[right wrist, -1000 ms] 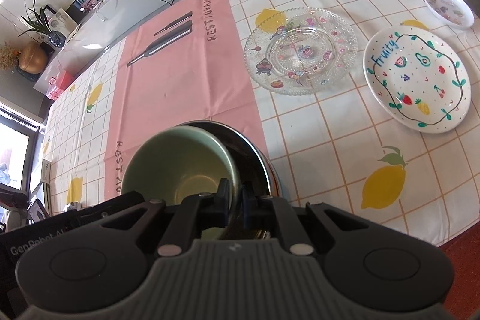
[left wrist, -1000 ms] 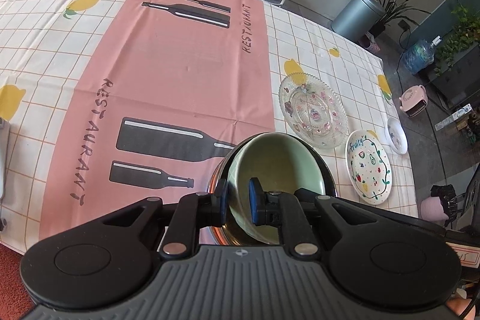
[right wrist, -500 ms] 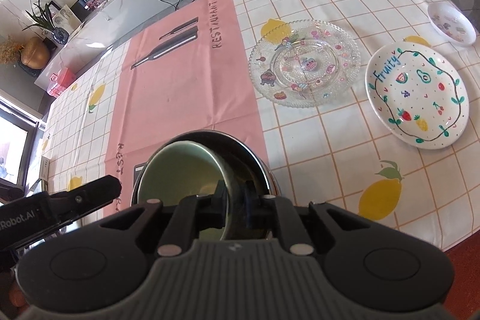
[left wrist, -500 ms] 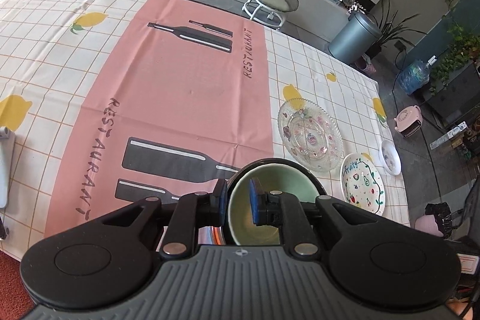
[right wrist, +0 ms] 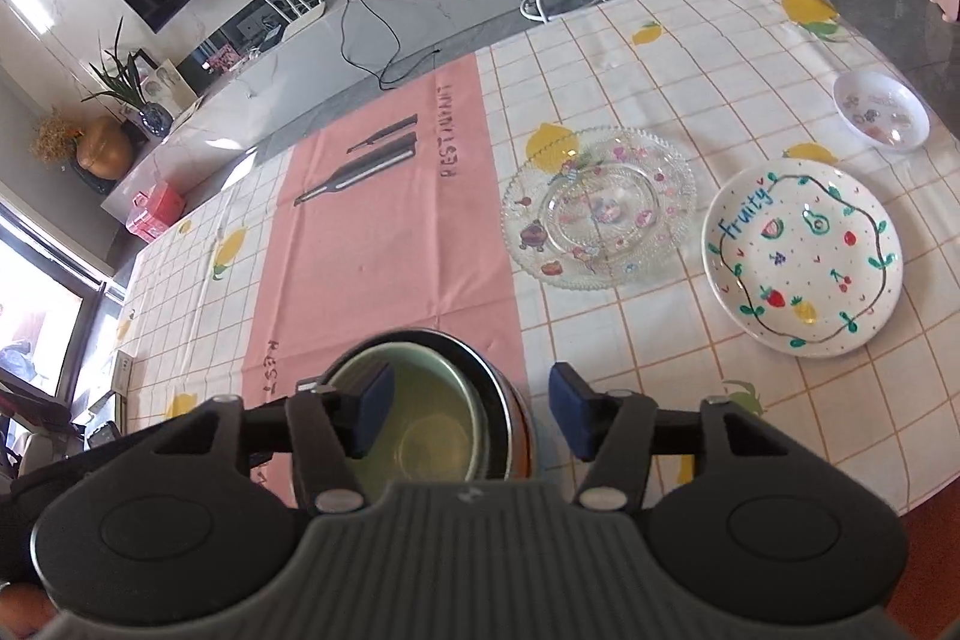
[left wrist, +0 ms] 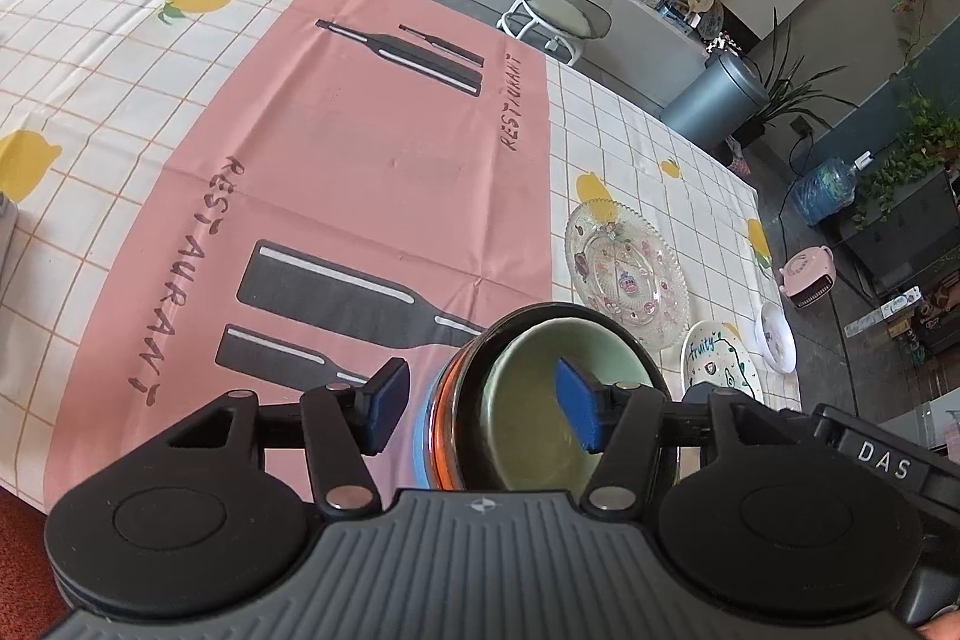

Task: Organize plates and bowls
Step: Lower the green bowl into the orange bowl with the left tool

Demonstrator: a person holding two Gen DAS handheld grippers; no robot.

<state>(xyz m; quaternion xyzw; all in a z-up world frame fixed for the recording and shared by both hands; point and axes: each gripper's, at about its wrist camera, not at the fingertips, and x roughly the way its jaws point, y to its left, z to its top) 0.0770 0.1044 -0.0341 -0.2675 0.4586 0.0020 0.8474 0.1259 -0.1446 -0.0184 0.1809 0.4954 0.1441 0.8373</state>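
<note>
A pale green bowl [left wrist: 528,400] sits nested inside a dark bowl [left wrist: 474,370] on a stack near the table's front edge; it also shows in the right wrist view [right wrist: 420,430]. My left gripper [left wrist: 480,409] is open, its fingers either side of the stack's left rim. My right gripper [right wrist: 471,415] is open over the stack's right rim. A clear glass plate [right wrist: 600,208], a white "Fruity" plate [right wrist: 804,256] and a small white bowl [right wrist: 881,110] lie to the right.
The table carries a checked lemon cloth with a pink centre panel [left wrist: 360,147]. A stool [left wrist: 555,17] and a grey bin [left wrist: 717,96] stand beyond the far edge. A pink box [right wrist: 157,209] sits on the far ledge.
Both grippers have opened and let go of the green bowl, which now rests in the dark bowl. Both have drawn back and up a little.
</note>
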